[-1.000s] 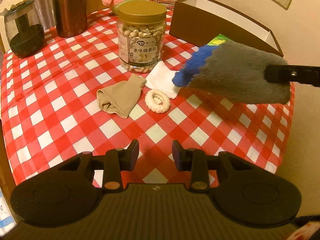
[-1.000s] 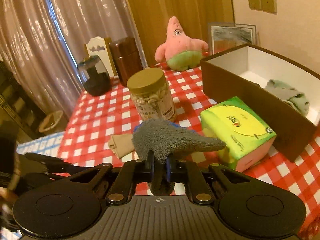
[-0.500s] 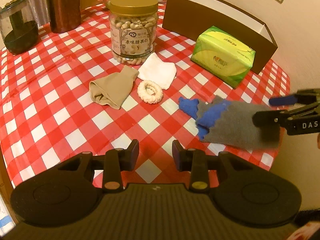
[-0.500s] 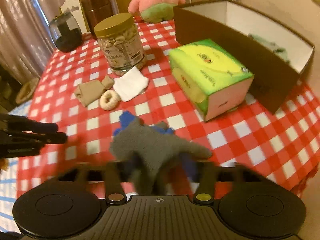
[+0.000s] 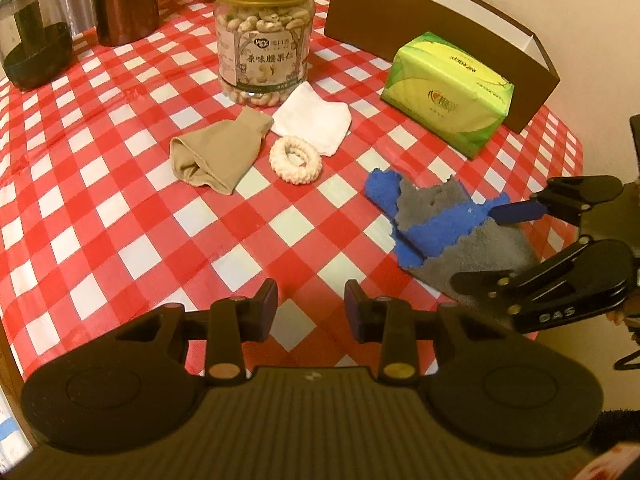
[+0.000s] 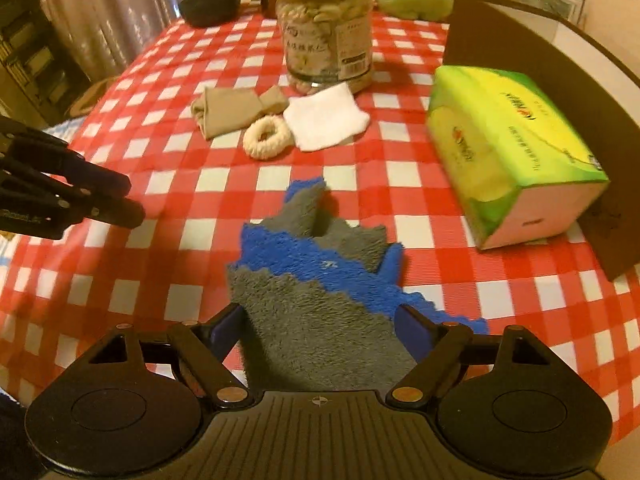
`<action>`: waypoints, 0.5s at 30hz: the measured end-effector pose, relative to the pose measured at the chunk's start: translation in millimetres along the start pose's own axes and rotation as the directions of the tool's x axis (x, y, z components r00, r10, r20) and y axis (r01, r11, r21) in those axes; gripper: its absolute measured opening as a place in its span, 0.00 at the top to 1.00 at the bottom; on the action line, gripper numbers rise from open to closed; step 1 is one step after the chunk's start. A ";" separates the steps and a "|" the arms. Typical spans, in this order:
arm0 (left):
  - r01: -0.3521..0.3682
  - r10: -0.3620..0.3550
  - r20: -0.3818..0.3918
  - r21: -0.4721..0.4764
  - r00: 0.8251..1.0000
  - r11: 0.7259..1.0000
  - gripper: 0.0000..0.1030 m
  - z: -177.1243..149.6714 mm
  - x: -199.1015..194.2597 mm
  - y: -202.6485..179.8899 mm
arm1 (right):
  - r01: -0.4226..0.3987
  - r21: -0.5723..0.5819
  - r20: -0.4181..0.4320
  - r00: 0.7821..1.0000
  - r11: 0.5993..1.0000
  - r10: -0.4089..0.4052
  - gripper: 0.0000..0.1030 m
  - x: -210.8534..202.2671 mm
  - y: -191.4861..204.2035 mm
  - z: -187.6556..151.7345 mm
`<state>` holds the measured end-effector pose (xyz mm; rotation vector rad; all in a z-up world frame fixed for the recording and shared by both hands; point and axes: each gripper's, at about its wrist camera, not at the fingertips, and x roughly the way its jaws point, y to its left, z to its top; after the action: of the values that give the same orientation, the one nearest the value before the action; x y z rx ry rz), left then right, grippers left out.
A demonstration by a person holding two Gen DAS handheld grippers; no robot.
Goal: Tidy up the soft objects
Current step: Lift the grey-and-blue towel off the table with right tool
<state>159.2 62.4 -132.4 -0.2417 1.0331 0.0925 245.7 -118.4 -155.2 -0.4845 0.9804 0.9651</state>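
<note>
On checked oilcloth [image 6: 200,184], fuzzy grey-blue cloth [image 6: 312,292]

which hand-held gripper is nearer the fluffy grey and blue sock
Right. The right hand-held gripper straddles the fluffy grey and blue sock, jaws just opened. The left hand-held gripper hovers apart over bare checked cloth.

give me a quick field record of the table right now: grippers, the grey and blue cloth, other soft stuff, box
right gripper: open, jaws have just been opening, astride the cloth's near end
left gripper: open, empty, over bare tablecloth
grey and blue cloth: lying flat on the table
other soft items: beige sock, cream hair tie, white cloth
tissue pack: beside the brown box
</note>
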 end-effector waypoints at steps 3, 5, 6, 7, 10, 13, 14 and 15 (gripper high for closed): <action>-0.002 0.002 -0.001 0.004 1.000 1.000 0.68 1.4 0.5 -0.9 | 0.044 -0.041 -0.004 0.999 0.998 -0.044 0.20 9.9 8.4 2.2; -0.004 0.004 0.001 0.004 1.000 1.000 0.68 3.0 1.1 -1.3 | 0.070 -0.048 -0.006 0.998 0.996 -0.070 0.20 14.6 12.5 2.4; -0.005 0.005 0.002 0.005 1.000 1.000 0.68 3.7 1.4 -1.1 | 0.076 -0.041 -0.001 0.997 0.996 -0.076 0.20 15.8 13.7 2.2; -0.006 0.006 0.003 0.005 1.000 1.000 0.68 4.3 1.6 -1.0 | 0.082 -0.036 0.001 0.997 0.996 -0.082 0.21 16.6 14.2 2.3; -0.007 0.007 0.006 0.009 1.000 1.000 0.67 5.8 3.4 -0.7 | 0.091 -0.027 0.006 0.996 0.995 -0.091 0.29 17.9 14.3 2.8; -0.009 0.009 0.006 0.013 1.000 1.000 0.67 7.3 6.4 -0.3 | 0.070 -0.026 0.022 0.997 0.997 -0.070 0.63 13.7 13.6 3.0; -0.010 0.010 0.007 0.016 1.000 1.000 0.67 8.3 7.6 -0.3 | 0.083 -0.019 0.023 0.996 0.996 -0.083 0.70 13.2 13.2 4.1; -0.013 0.012 0.009 0.021 1.000 1.000 0.67 9.2 8.6 -0.5 | 0.086 -0.014 0.023 0.996 0.996 -0.085 0.72 12.4 12.4 5.1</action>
<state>171.3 63.8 -135.2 -0.2154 1.0264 0.0938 240.1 -102.7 -162.6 -0.5229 0.9255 0.8998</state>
